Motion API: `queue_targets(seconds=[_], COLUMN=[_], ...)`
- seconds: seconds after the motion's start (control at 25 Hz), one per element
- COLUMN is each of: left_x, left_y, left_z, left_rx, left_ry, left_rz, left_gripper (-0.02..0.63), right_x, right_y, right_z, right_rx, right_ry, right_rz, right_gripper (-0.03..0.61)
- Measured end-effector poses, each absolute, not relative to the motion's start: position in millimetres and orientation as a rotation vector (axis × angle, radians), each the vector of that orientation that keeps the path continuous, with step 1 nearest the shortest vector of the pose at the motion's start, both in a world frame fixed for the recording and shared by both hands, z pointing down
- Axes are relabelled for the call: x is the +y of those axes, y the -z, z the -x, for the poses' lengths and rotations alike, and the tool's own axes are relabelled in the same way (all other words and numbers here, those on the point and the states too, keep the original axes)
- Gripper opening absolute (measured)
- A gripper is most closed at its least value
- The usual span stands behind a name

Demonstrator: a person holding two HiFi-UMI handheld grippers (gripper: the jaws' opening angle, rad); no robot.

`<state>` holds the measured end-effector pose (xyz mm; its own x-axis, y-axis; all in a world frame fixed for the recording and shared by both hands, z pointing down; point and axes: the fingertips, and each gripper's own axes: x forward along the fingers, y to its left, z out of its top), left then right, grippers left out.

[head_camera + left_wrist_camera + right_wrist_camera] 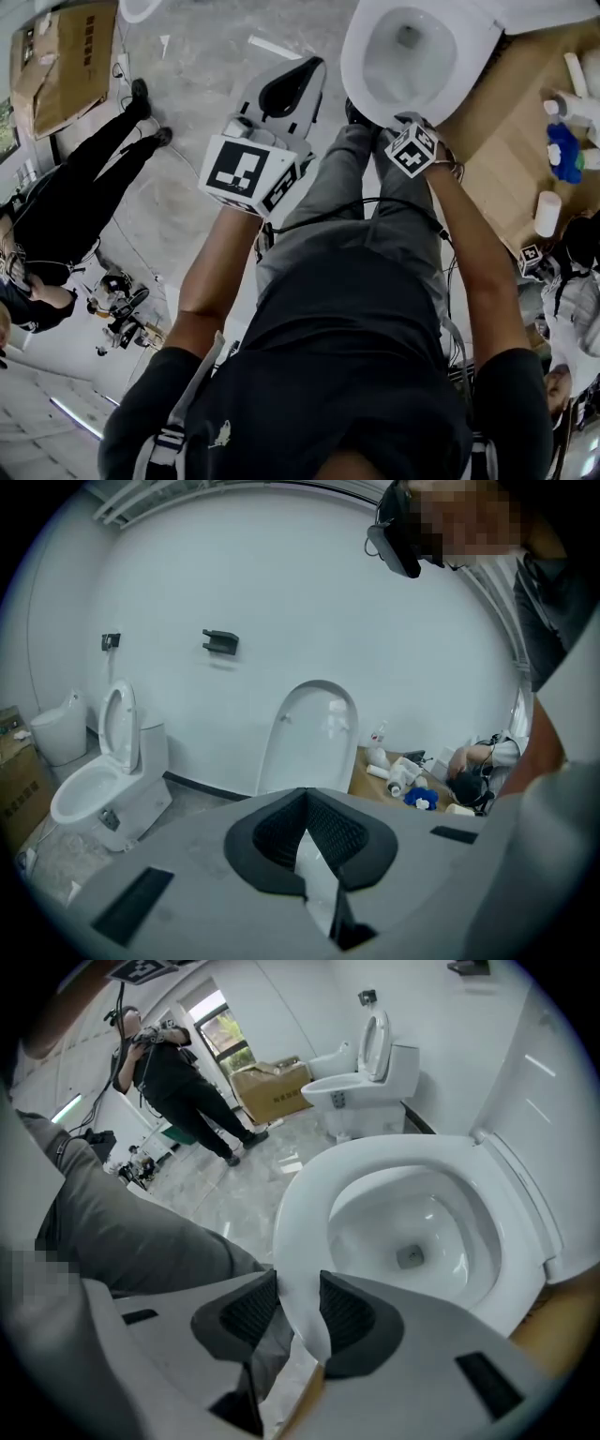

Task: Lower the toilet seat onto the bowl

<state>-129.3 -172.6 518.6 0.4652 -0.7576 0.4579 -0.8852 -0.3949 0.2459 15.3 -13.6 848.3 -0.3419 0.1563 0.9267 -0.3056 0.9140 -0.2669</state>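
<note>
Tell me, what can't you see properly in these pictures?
Right gripper view: the right gripper hides whether the toilet seat it grips touches the bowl beneath.
Head view: the top edge cuts off the toilet seat's back end.
Head view: the bottles are too small to read.
Head view: the marker cube hides the right gripper's jaws.

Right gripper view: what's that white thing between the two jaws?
The front rim of the toilet seat, pinched by the right gripper above the bowl; seen in that view.
</note>
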Motion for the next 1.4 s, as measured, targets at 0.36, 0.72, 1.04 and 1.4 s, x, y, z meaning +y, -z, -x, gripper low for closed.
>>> queue_targets(seconds=[0.36,0.72,1.04,1.4], left_x=[-166.6,-158.4,-164.7,-173.2], left_y=[-543.0,-557.9,-569.9,-570.6], left_z=[159.1,180.5,180.5,171.8], left_rx=[-1.414,-1.457,-1.457,-1.434], left_ry=[-0.429,-0.465,-0.477,-0.495], left_rz=[-2.204,-2.146,-2.138,-2.147], left_gripper=[0.003,0.003,0.003,0.003], right_x=[-7.8,-4.2,-8.9,-8.0], right_y=[-897.3,-928.9,-945.9,-944.5], right_z=[-16.6,-10.6,-11.7,-10.8], right_rx=[-1.782,-1.740,-1.721,-1.720], right_ry=[-0.471,-0.434,-0.415,-0.397], right_rz=[-0.079,-0.053,-0.040,-0.015], right_gripper=[0.121,0.110,0.071,0.069])
